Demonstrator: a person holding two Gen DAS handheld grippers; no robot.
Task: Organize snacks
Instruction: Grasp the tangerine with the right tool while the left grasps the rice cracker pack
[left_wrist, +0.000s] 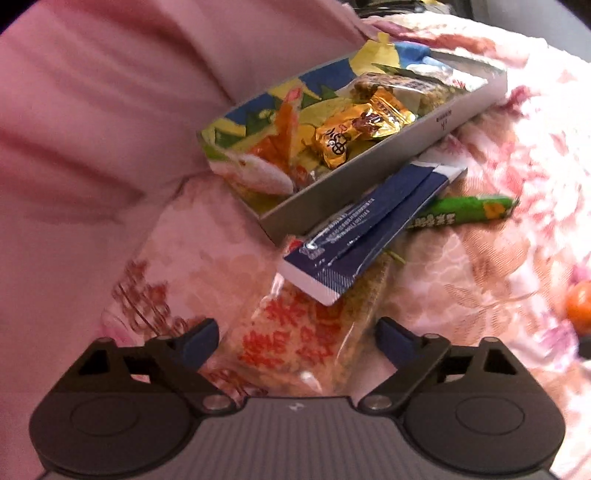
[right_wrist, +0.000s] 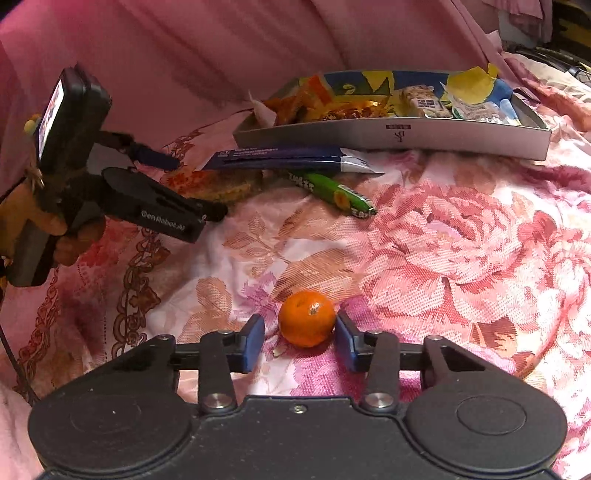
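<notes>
**Snacks on a flowered quilt**

A smooth round tangerine (right_wrist: 306, 318) sits on the woven floral bedspread (right_wrist: 461, 240) between the right gripper (right_wrist: 300, 341) pads: right pad touching, left one apart (no pinch yet). The left gripper (left_wrist: 297, 341) is spread over a crinkly clear rice-cracker packet (left_wrist: 295, 339), near the grey cardboard tray (left_wrist: 369, 166).

Black tongs (right_wrist: 299, 341) with blue pads (right_wrist: 253, 341), silver screws and white "GenRobot.AI" lettering on the other (right_wrist: 207, 206).
</notes>
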